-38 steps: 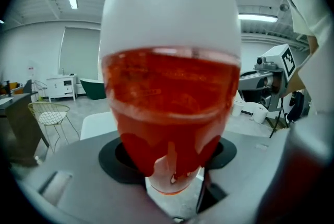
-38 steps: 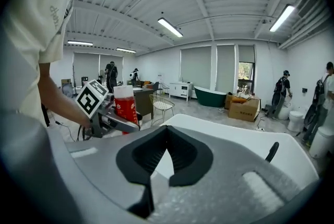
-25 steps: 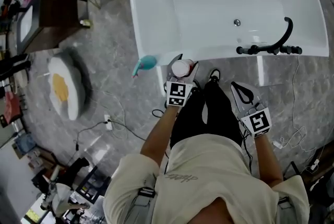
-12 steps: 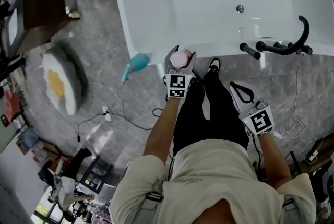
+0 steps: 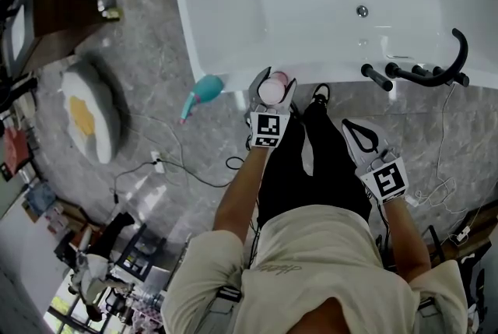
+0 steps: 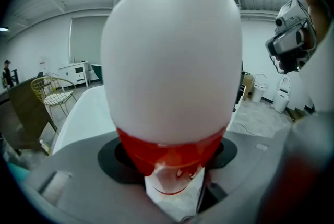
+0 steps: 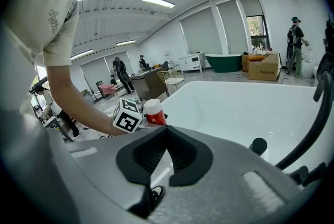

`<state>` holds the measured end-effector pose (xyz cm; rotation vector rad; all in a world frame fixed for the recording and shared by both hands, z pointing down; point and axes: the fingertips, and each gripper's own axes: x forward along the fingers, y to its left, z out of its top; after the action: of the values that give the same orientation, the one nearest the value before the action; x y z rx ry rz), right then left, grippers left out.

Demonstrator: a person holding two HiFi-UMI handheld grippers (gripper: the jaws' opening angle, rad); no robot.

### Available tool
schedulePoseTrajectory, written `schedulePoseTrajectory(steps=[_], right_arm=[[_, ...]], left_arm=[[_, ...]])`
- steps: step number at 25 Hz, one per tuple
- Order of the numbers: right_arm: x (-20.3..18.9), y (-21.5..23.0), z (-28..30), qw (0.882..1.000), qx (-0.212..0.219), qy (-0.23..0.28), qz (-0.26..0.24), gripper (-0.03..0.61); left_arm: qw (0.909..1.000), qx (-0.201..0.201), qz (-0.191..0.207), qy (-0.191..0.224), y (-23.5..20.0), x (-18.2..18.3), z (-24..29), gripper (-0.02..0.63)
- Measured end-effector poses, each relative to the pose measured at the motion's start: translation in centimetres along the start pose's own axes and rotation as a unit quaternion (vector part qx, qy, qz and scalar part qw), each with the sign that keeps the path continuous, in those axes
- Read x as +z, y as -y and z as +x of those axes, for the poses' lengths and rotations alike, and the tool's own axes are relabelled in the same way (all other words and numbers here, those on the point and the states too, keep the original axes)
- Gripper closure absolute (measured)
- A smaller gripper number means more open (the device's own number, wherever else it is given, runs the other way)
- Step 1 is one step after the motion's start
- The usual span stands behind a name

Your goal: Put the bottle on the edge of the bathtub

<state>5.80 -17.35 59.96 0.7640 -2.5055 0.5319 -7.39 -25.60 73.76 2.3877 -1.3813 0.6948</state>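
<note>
Your left gripper (image 5: pixel 270 91) is clamped on the bottle (image 5: pixel 272 88), with its jaws set wide around the red body just under the white cap. The bottle stands upright at the near edge of the tub (image 5: pixel 334 79), left of the middle. No view shows whether its base rests on the rim yet. Your right gripper (image 5: pixel 359 135) hangs empty by your right leg, jaws closed tip to tip, short of the tap (image 5: pixel 436 69) at the near edge's right end.

To finish well, as I judge it, hold the bottle plumb and lower it until the base sits flat and wholly on the rim, overhanging neither the basin nor the floor side. Then open slowly and draw back level toward yourself, so no pad drags the cap and tips the bottle.
</note>
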Motion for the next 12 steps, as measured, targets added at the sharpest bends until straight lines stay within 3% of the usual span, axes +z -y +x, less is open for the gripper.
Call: schedulePoseTrajectory(steps=[5, 9, 12], right_arm=[[0.2, -0.5, 0.4, 1.0, 0.0, 0.002, -0.005, 0.577], [0.0, -0.8, 0.4, 1.0, -0.009, 0.004, 0.021, 0.577], [0.3, -1.3, 0.6, 1.0, -0.008, 0.009, 0.008, 0.577]], left_arm=[[0.9996, 0.006, 0.029, -0.003, 0.3, -0.4, -0.4, 0.305], [0.9992, 0.025, 0.026, -0.018, 0.4, -1.2, -0.2, 0.301], [0.9988, 0.036, 0.014, -0.032, 0.1, -2.3, -0.4, 0.28]])
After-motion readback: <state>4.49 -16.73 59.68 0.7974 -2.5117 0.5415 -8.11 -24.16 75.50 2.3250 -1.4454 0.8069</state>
